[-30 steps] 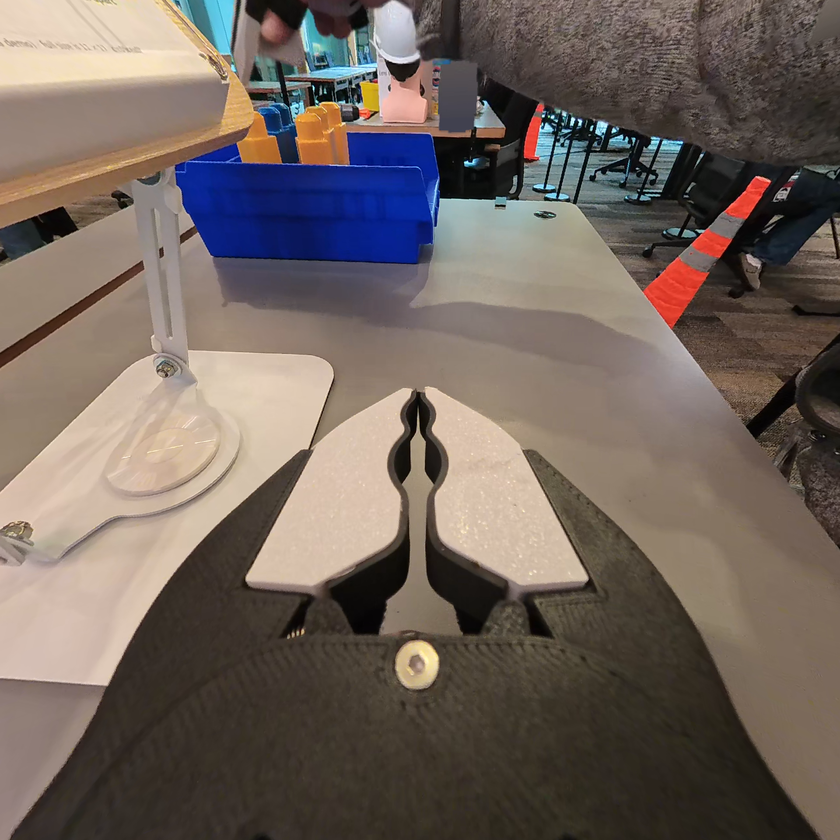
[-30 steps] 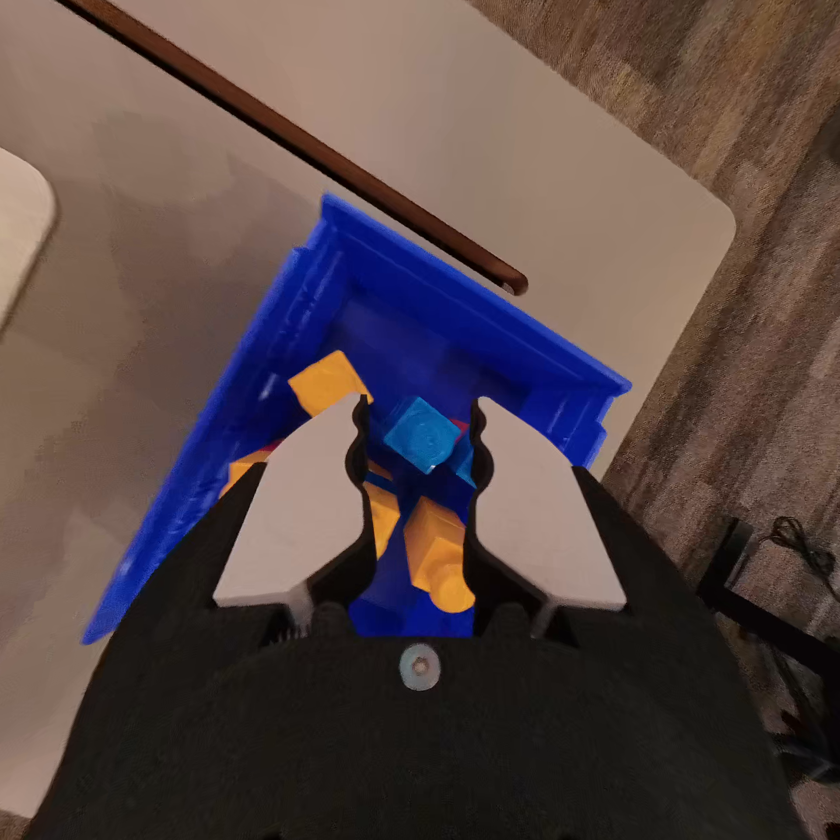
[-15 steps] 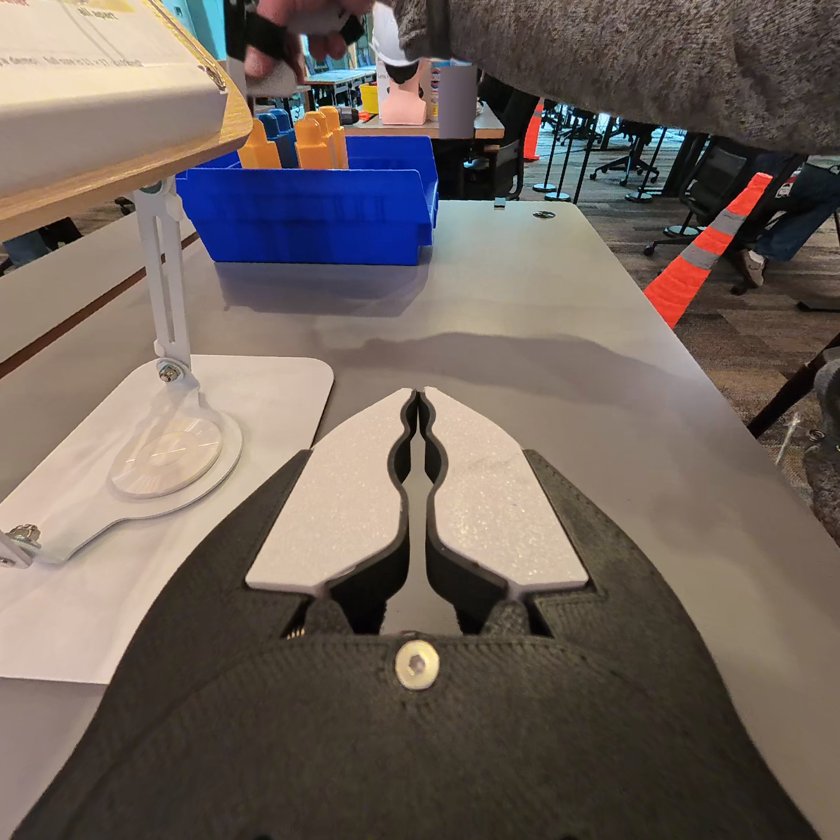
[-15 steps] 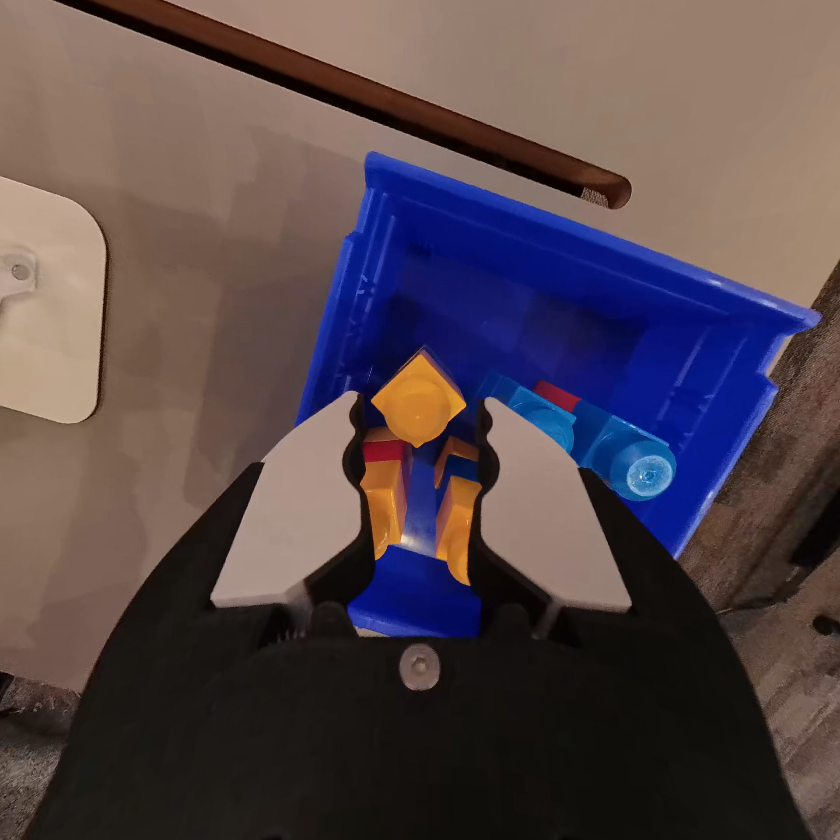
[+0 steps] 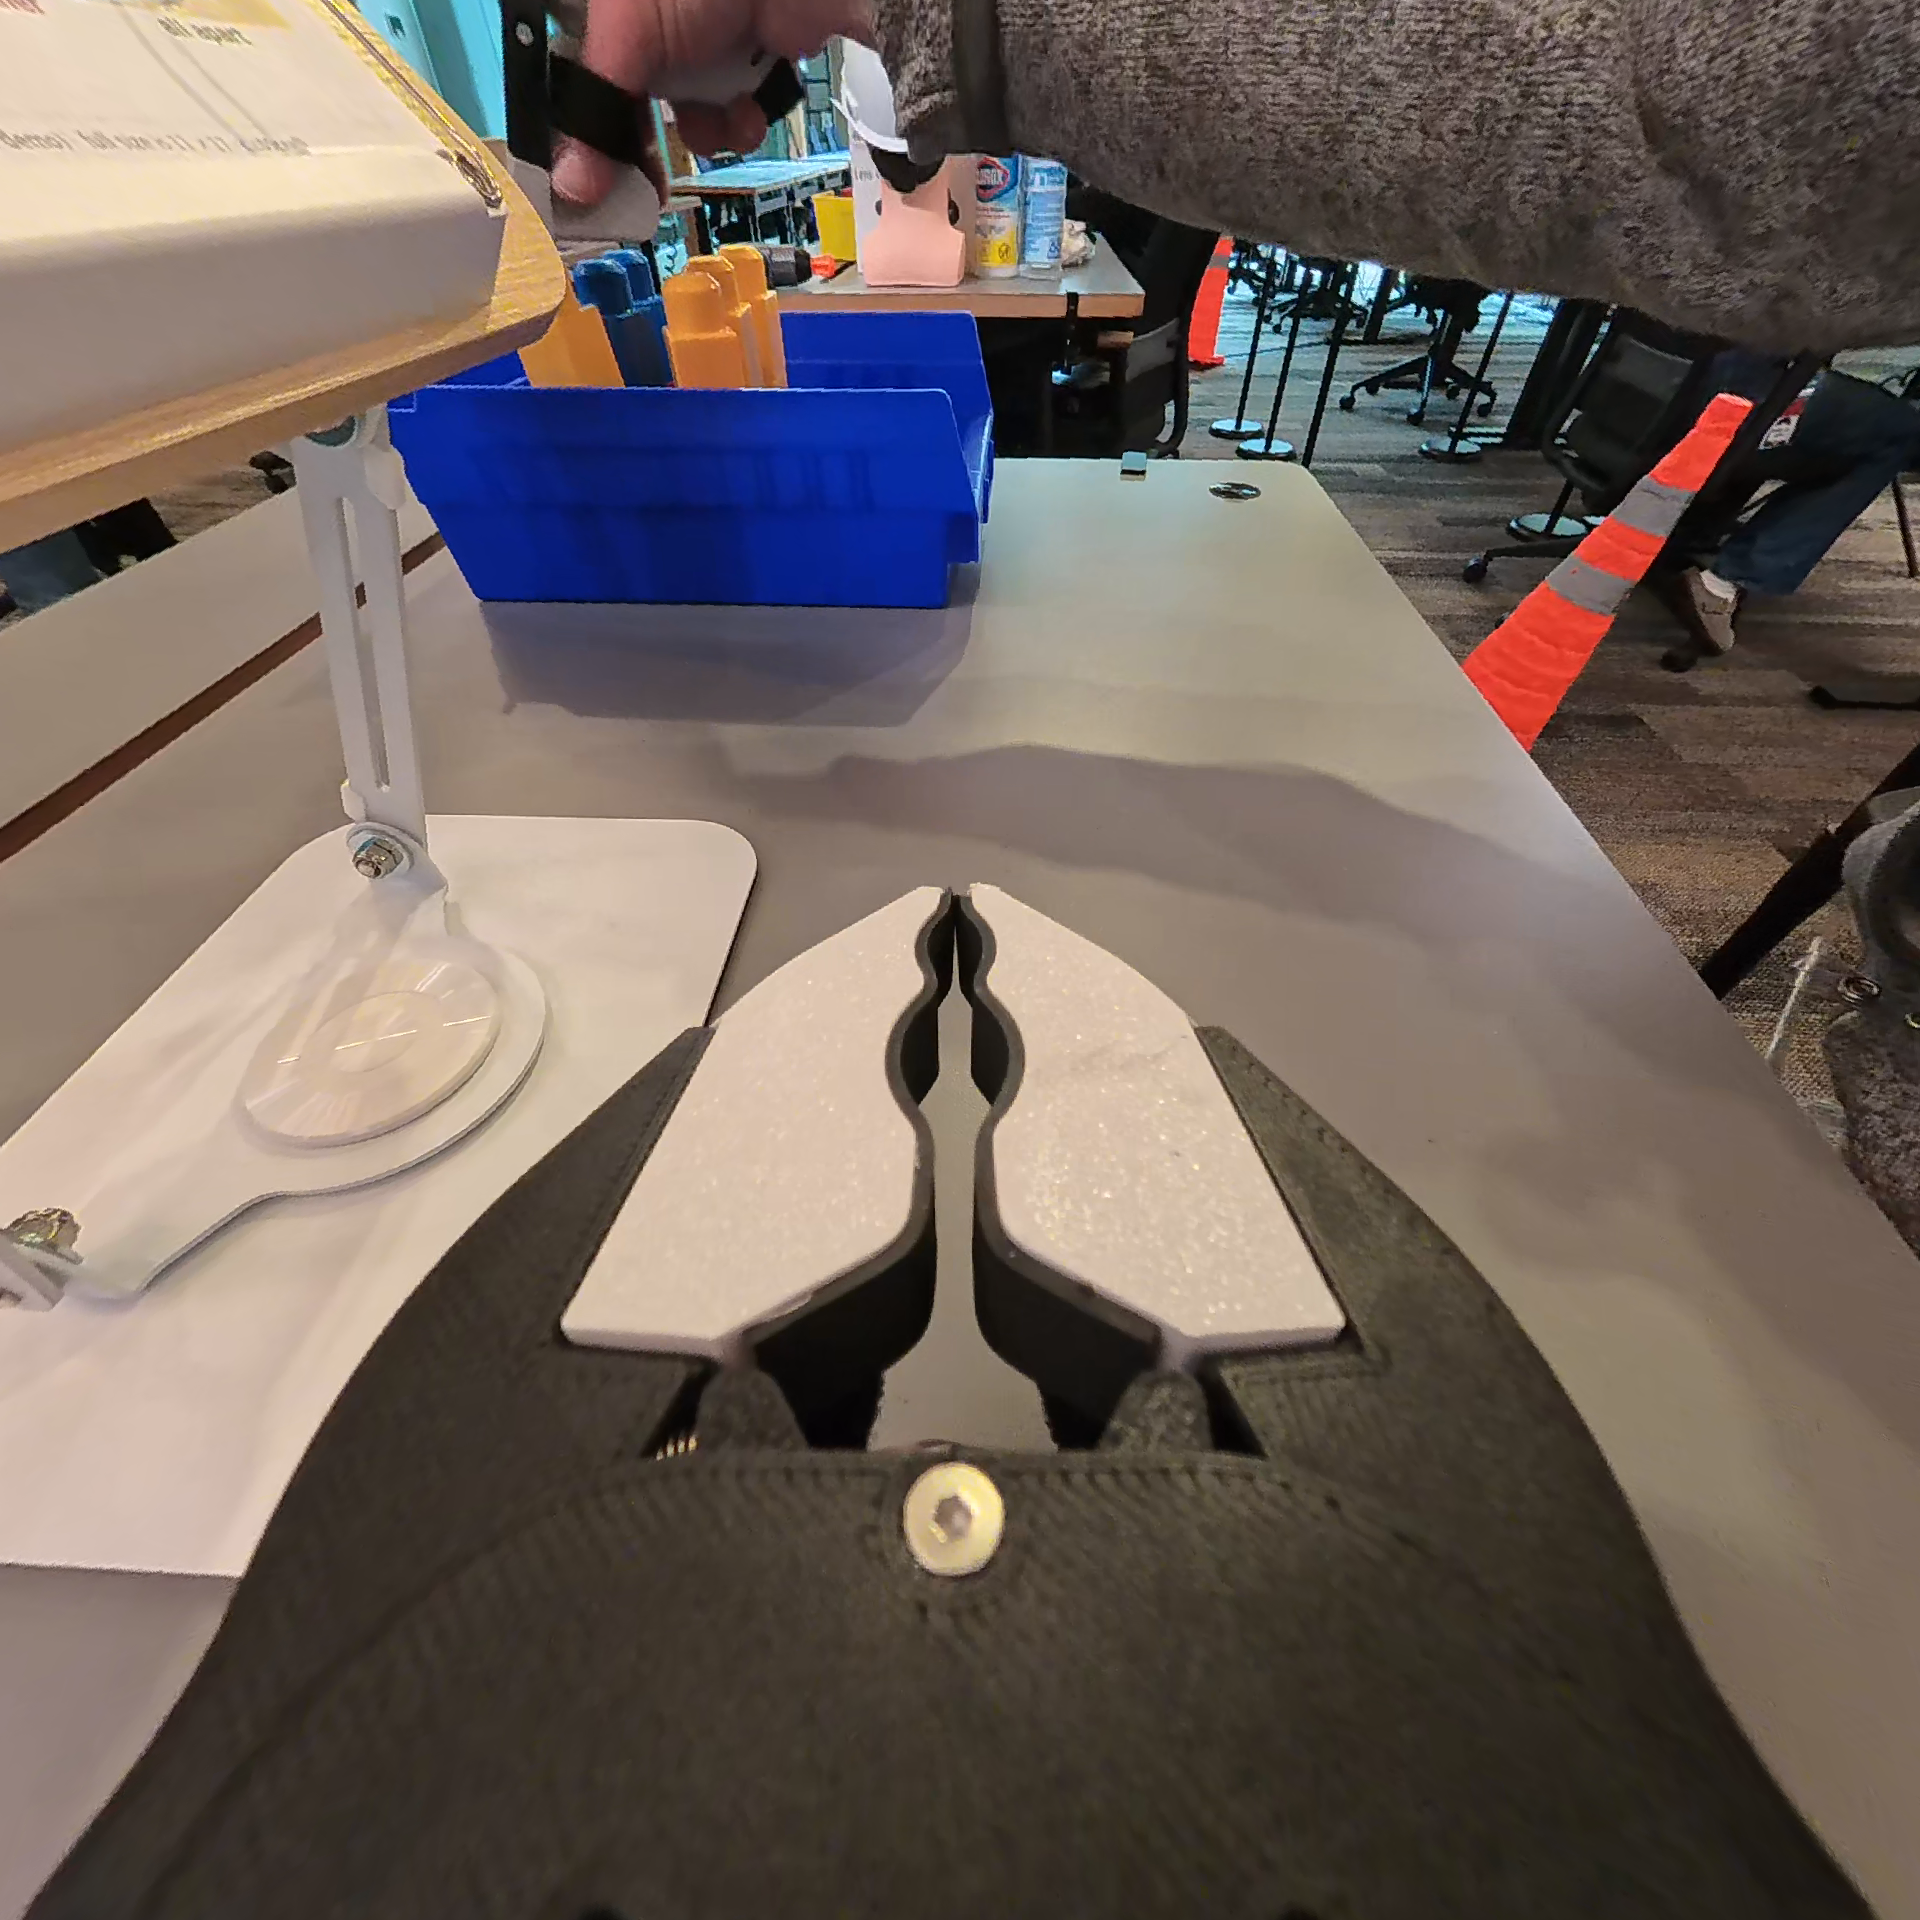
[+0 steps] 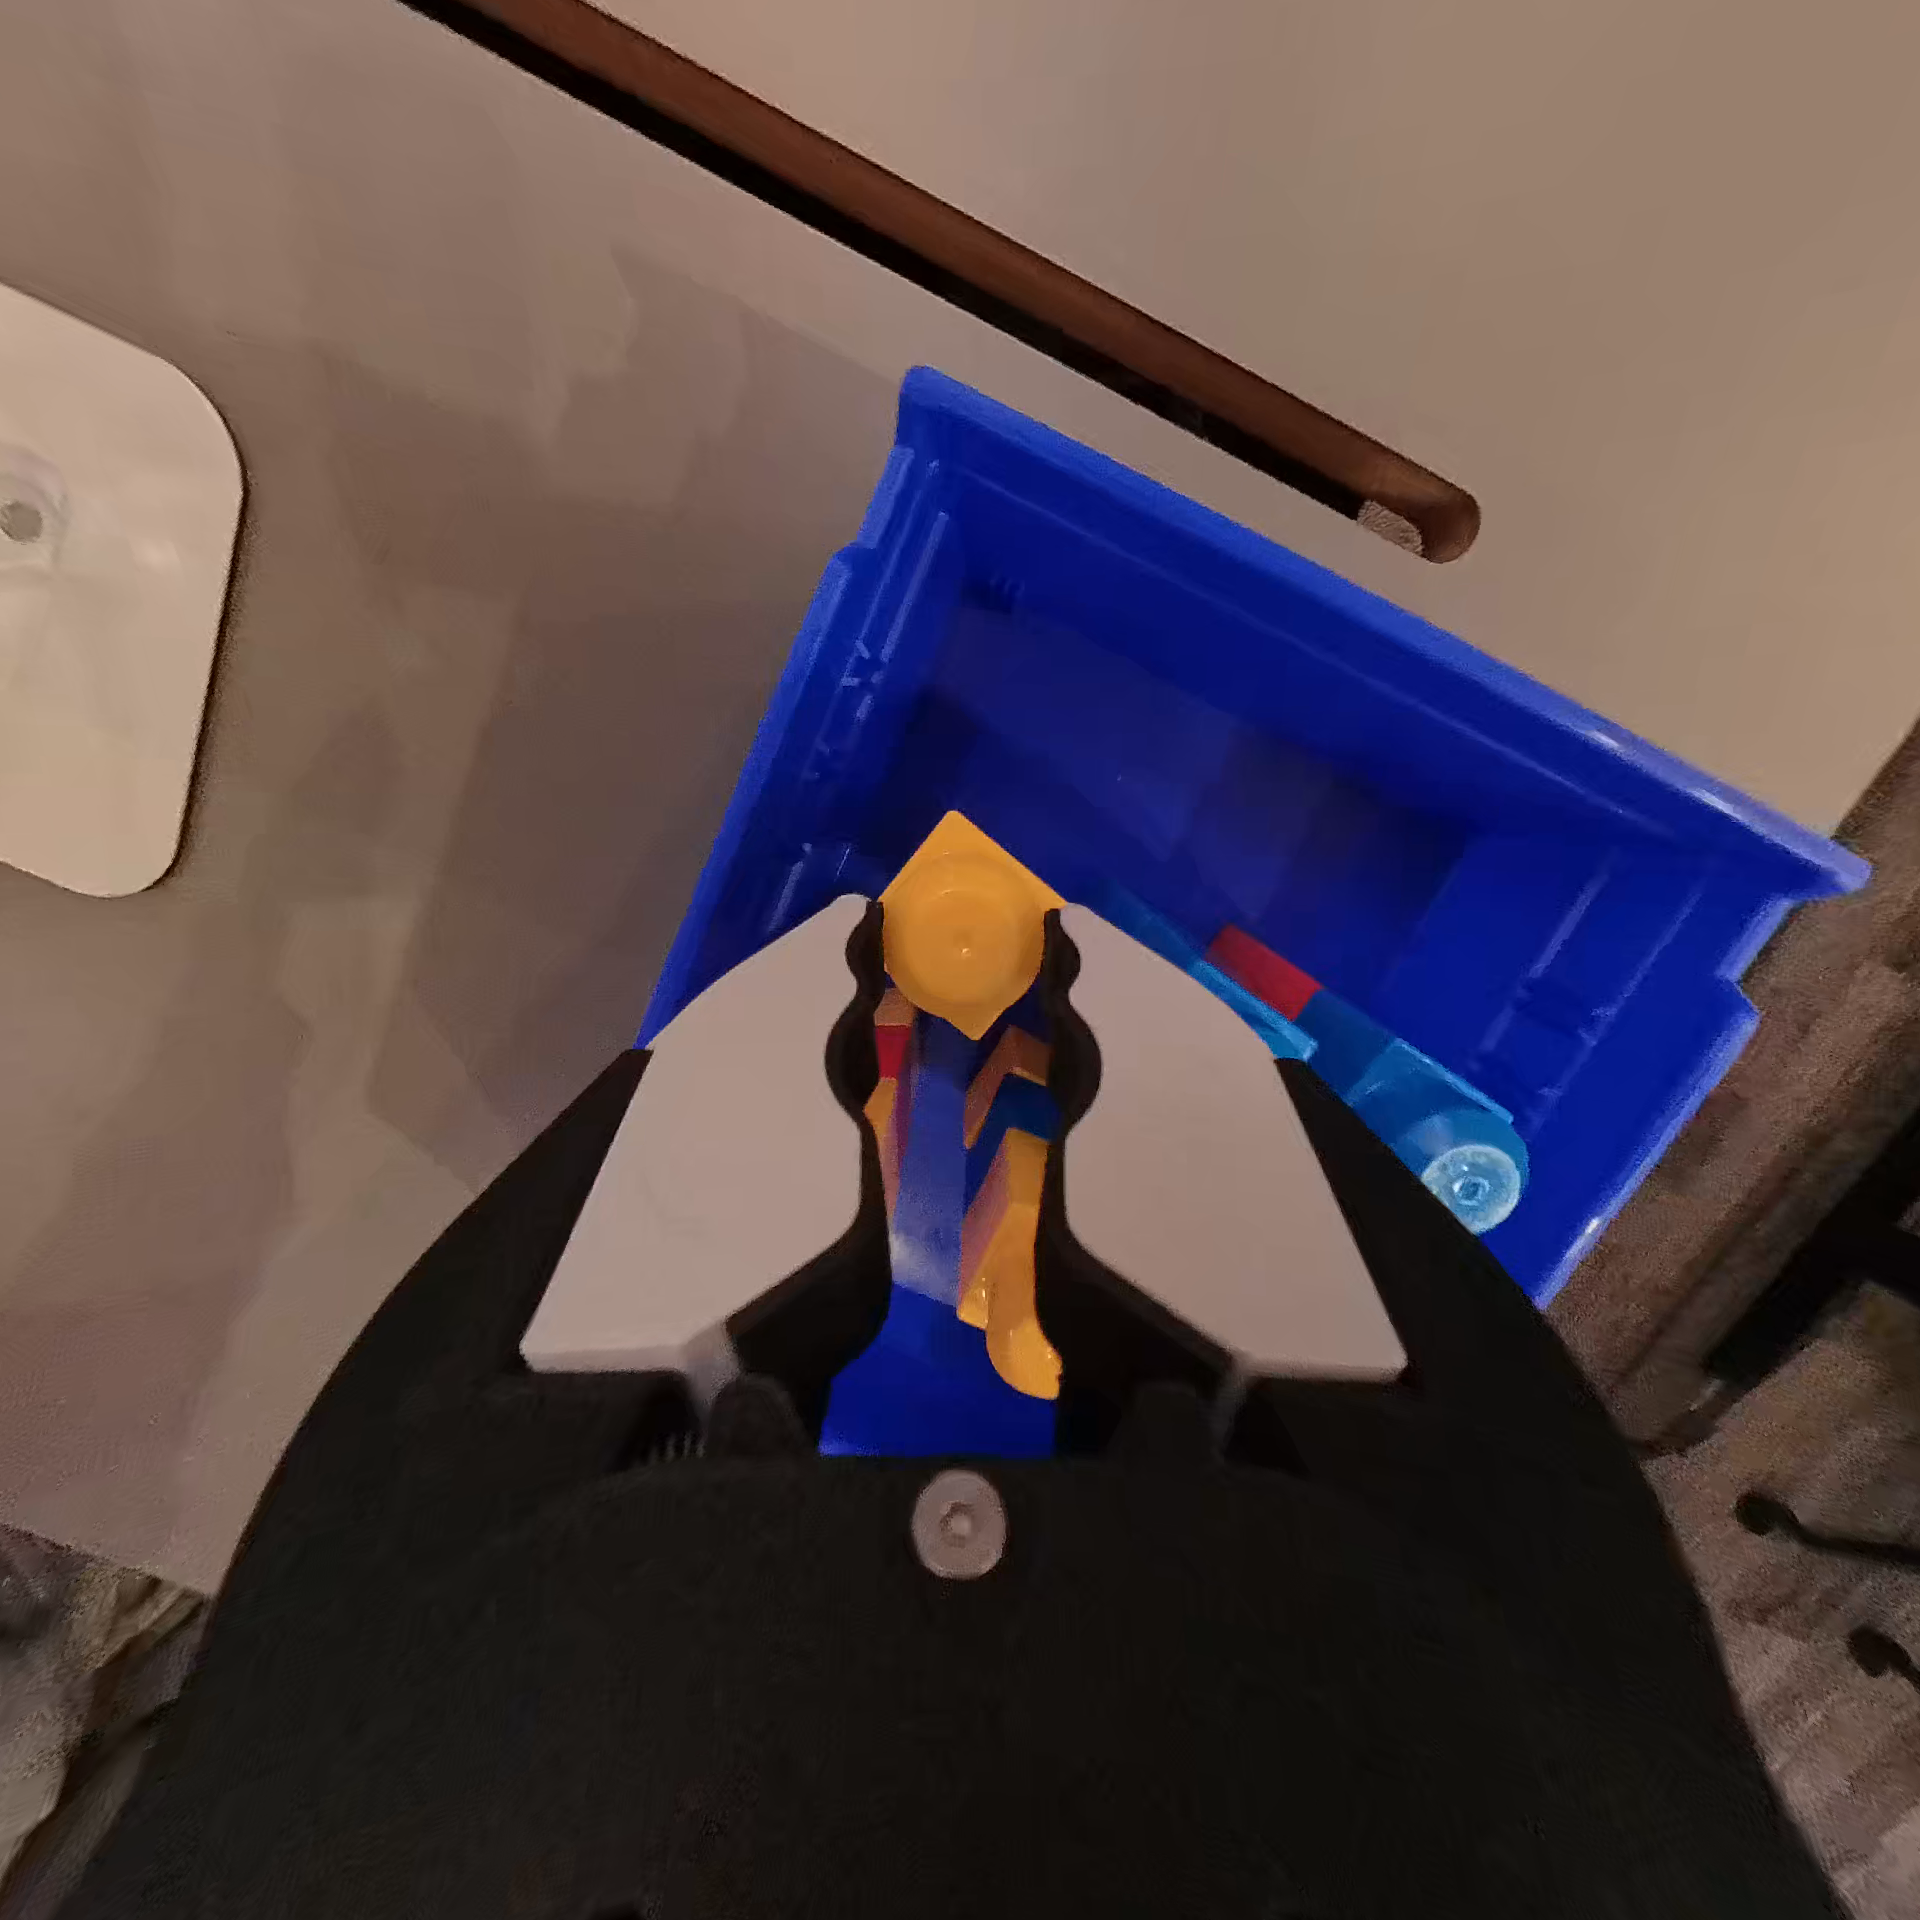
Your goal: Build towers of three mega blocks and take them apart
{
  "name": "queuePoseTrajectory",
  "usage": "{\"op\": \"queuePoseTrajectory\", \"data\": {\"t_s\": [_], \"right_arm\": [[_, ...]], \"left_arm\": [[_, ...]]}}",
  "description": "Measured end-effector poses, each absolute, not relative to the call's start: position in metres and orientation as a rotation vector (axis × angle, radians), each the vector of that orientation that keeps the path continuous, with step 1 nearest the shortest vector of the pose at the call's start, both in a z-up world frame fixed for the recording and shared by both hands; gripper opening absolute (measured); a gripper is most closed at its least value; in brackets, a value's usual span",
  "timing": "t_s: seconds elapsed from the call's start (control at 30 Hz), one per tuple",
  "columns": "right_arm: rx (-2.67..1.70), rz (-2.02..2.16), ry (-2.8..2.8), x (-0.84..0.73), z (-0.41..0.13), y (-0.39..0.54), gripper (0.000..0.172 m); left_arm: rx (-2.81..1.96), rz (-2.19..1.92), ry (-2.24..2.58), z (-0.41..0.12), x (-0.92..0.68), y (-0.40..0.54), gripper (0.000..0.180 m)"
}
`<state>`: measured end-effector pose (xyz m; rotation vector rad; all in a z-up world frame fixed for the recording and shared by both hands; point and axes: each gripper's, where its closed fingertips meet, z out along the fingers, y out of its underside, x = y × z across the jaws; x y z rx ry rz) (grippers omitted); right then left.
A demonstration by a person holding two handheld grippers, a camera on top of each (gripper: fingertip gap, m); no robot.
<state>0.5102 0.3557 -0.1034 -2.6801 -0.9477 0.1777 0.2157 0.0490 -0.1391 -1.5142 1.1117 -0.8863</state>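
Note:
My right gripper (image 6: pixel 961 914) points down into the blue bin (image 6: pixel 1299 644) and is shut on the round stud of a yellow block (image 6: pixel 961 940) that tops a standing tower. Both pads press the stud's sides. A blue tower (image 6: pixel 1444 1143) with a red block in it leans in the bin to the right, and more yellow blocks (image 6: pixel 1013 1320) lie below. My left gripper (image 5: pixel 956 899) is shut and empty, low over the grey table (image 5: pixel 1195 935). In the left wrist view the bin (image 5: pixel 707 499) stands far ahead with yellow blocks (image 5: pixel 717 327) and blue blocks (image 5: pixel 623 312) sticking up.
A white stand (image 5: pixel 374 644) with a flat base (image 5: pixel 520 935) carries a wooden board with papers (image 5: pixel 208 208) at the left. A person's hand and grey sleeve (image 5: pixel 1455 135) reach over the bin. An orange cone (image 5: pixel 1590 582) and chairs stand on the floor to the right.
My right gripper moved from the blue block to over the yellow tower, came down and closed on its top stud. The left gripper stayed still and shut.

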Motion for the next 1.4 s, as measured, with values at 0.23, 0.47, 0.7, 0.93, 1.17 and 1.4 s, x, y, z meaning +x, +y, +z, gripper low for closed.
{"op": "queuePoseTrajectory", "data": {"t_s": [0.23, 0.47, 0.7, 0.93, 1.17, 1.4], "right_arm": [[-2.625, 0.159, -1.132, 0.504, -0.107, 0.355, 0.03], [-2.669, 0.216, -1.097, 0.508, -0.108, 0.353, 0.035], [-2.643, 0.217, -1.091, 0.506, -0.103, 0.353, 0.046], [-2.61, 0.175, -1.086, 0.508, -0.086, 0.346, 0.041], [-2.685, 0.12, -1.011, 0.511, -0.11, 0.352, 0.03], [-2.702, 0.148, -0.852, 0.507, -0.103, 0.357, 0.03]], "left_arm": [[-1.517, -0.889, 1.113, -0.14, 0.216, 0.05, 0.0], [-1.519, -0.897, 1.117, -0.141, 0.217, 0.049, 0.0], [-1.52, -0.899, 1.119, -0.142, 0.217, 0.049, 0.0], [-1.521, -0.902, 1.118, -0.142, 0.217, 0.05, 0.0], [-1.518, -0.894, 1.115, -0.14, 0.216, 0.05, 0.0], [-1.517, -0.903, 1.122, -0.141, 0.217, 0.049, 0.0]]}}
